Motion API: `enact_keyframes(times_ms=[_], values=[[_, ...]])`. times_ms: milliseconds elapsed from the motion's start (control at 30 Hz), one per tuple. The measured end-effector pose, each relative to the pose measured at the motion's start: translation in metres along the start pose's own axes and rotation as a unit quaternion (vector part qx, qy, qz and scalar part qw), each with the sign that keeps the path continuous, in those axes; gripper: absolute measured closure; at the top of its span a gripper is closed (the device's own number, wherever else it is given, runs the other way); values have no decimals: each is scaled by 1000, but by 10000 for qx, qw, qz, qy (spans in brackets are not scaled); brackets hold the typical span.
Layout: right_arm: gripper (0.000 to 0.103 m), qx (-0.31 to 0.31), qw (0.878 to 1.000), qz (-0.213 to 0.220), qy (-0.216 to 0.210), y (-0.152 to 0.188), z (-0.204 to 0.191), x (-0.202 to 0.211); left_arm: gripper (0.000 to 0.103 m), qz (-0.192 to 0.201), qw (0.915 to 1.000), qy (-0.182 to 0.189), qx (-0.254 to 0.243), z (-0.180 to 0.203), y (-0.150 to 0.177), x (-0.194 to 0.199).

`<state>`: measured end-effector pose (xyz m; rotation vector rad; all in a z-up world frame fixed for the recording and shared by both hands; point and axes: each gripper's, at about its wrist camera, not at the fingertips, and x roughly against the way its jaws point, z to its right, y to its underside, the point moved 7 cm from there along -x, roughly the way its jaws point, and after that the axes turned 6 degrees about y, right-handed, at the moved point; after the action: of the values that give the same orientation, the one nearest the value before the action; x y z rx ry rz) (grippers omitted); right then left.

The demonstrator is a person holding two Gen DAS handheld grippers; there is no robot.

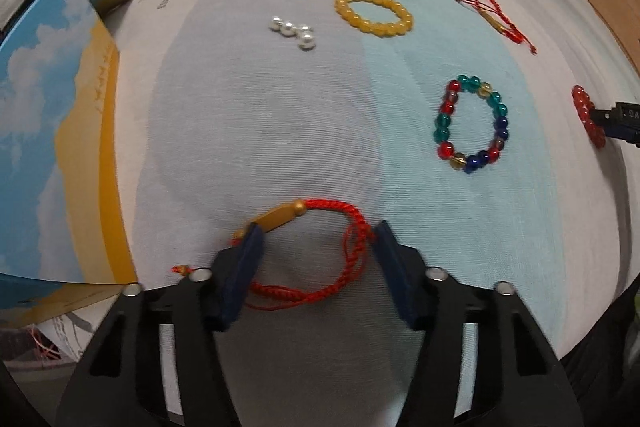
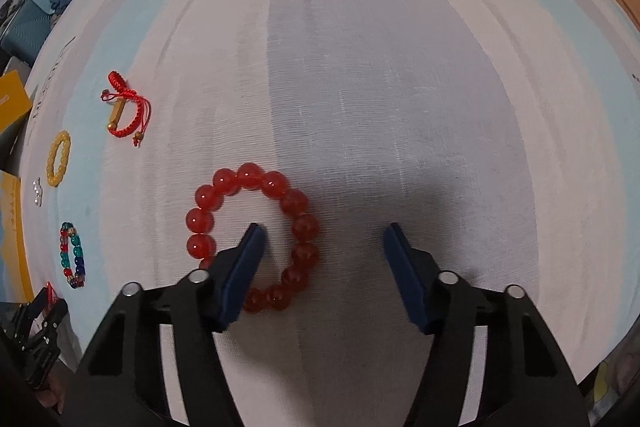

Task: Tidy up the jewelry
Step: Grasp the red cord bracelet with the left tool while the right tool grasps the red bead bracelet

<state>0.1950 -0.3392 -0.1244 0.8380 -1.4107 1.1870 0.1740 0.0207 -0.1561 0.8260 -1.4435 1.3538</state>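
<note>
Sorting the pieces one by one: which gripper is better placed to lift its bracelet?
Left gripper: its fingers bracket the red braided cord bracelet. Right gripper has one finger inside the red bead bracelet.

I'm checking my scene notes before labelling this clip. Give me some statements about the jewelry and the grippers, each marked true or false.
1. The left gripper straddles a red cord bracelet. True.
2. One finger of the right gripper sits inside the red bead bracelet. True.
3. The yellow bead bracelet lies in the box. False: it lies on the cloth.
4. The multicolour bead bracelet is clamped. False: it lies free.
5. Only one red cord bracelet is present. False: a second red cord bracelet lies farther away.
</note>
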Motion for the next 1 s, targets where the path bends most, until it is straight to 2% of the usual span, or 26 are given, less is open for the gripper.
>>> enact_keyframes(times_ms=[133,200,267,433,700,1000], values=[[68,-76,9999,-75,50,3,5,2,67,-69,10000,23,30,-2,1,1],[82,-77,9999,-96,61,2,7,3,80,-141,9999,51,23,-2,1,1],[89,-73,9999,-84,81,2,6,6,89,-171,9998,51,78,-4,0,1],[90,-102,9999,56,15,0,7,15,97,-235,9995,113,191,-10,-4,2],[90,82,9994,322,-22,7,6,38,98,-264,9990,162,318,-13,-13,9],[90,193,9979,616,23,15,1,69,98,-18,9996,161,228,4,-28,35]])
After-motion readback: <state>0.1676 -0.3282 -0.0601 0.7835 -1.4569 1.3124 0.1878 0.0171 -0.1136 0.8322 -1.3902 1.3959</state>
